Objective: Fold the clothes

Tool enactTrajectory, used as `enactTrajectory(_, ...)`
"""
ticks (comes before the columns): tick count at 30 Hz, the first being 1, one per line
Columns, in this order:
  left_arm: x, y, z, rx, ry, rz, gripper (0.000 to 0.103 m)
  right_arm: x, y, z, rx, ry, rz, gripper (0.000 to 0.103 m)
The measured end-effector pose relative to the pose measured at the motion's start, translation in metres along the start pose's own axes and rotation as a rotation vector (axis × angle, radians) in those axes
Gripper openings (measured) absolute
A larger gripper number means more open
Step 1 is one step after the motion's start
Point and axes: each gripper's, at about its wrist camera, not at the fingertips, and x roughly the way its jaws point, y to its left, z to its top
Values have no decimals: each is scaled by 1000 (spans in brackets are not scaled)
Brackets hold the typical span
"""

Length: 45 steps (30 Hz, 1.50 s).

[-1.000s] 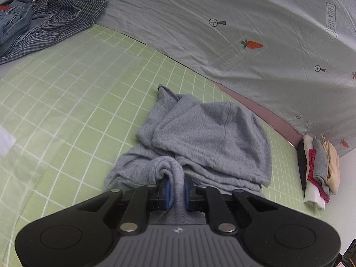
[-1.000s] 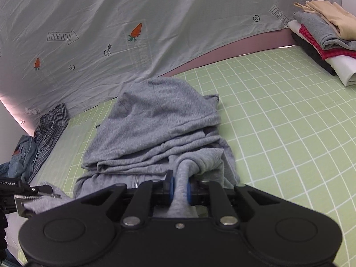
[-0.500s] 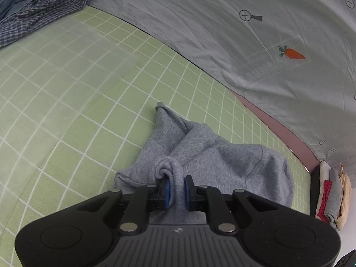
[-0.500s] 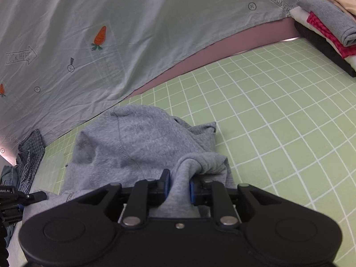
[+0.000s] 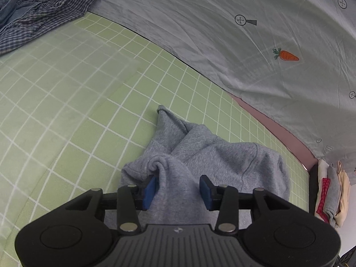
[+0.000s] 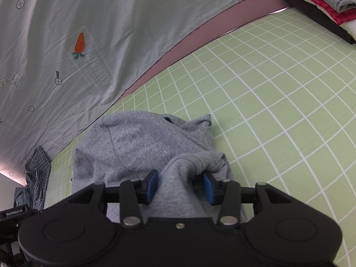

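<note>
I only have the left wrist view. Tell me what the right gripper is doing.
Observer: The right gripper is opening, its blue pads apart with a ridge of the grey sweatshirt between them.
Operator: Report what lies to its right.
Observer: Bare green grid mat, then a stack of folded clothes at the far corner.
Operator: Name anything printed on the sheet that I can't see.
Observer: An arrow reading "look here" on the grey sheet, left of the carrot.

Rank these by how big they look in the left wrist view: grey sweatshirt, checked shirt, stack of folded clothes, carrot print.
1. grey sweatshirt, though nearest the camera
2. checked shirt, partly cut off
3. stack of folded clothes
4. carrot print
</note>
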Motion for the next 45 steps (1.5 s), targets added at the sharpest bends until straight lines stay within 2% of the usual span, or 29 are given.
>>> enactTrajectory(2, -7, 2, -8, -6, 0, -7, 49, -8, -1, -4, 1, -17, -6, 56)
enactTrajectory(6, -15, 10, -22, -48, 12, -34, 50, -25, -9, -15, 32, -27, 8, 57)
enactTrajectory(10, -7, 17, -27, -99, 36, -61, 49, -29, -15, -26, 64, 1, 32, 57)
enactTrajectory(11, -5, 19, -26, -117, 45, -71, 48, -27, -16, -28, 72, 12, 40, 55)
enactTrajectory(12, -2, 21, -26, -132, 51, -85, 42, -26, -18, -29, 81, 25, 48, 53)
enactTrajectory(13, 0, 22, -24, -147, 54, -106, 21, -23, -19, -29, 93, 38, 59, 45)
enactTrajectory(14, 2, 22, -23, -162, 55, -125, 13, -20, -20, -28, 100, 46, 78, 28)
enactTrajectory(16, 3, 16, -15, -153, 36, -150, 12, -18, -19, -24, 106, 34, 126, 8)
enactTrajectory(20, 9, -5, 20, -110, -13, -186, 11, -10, -10, 4, 97, -33, 196, 8)
enactTrajectory(22, 19, -7, 39, -131, -48, -172, 16, -1, -5, 28, 123, -53, 209, 8)
enactTrajectory(23, 23, -8, 48, -141, -71, -158, 20, 5, -3, 42, 149, -63, 212, 9)
enactTrajectory(24, 25, -9, 55, -141, -106, -131, 31, 11, -2, 56, 191, -71, 209, 10)
enactTrajectory(25, 24, -10, 62, -128, -144, -96, 45, 16, -1, 67, 225, -79, 198, 15)
enactTrajectory(26, 23, -11, 66, -114, -173, -67, 54, 18, 0, 75, 239, -97, 176, 29)
enactTrajectory(27, 22, -11, 67, -96, -187, -50, 70, 17, 2, 80, 233, -126, 146, 38)
enactTrajectory(28, 21, -10, 68, -79, -201, -33, 73, 15, 4, 83, 212, -148, 124, 51)
enactTrajectory(31, 25, -3, 60, -6, -161, 25, 82, 10, 5, 83, 144, -179, 74, 58)
enactTrajectory(32, 29, -1, 54, 20, -140, 50, 82, 11, 5, 80, 125, -168, 58, 64)
enactTrajectory(36, 46, 13, 29, 89, -35, 134, 82, 20, 4, 60, 29, -97, -2, 72)
enactTrajectory(40, 63, 24, 13, 124, 67, 130, 86, 33, 8, 40, -74, -35, -43, 82)
enactTrajectory(42, 70, 26, 8, 141, 96, 118, 87, 42, 9, 34, -107, 4, -56, 83)
enactTrajectory(45, 75, 25, 8, 144, 112, 91, 88, 53, 4, 31, -92, 45, -40, 85)
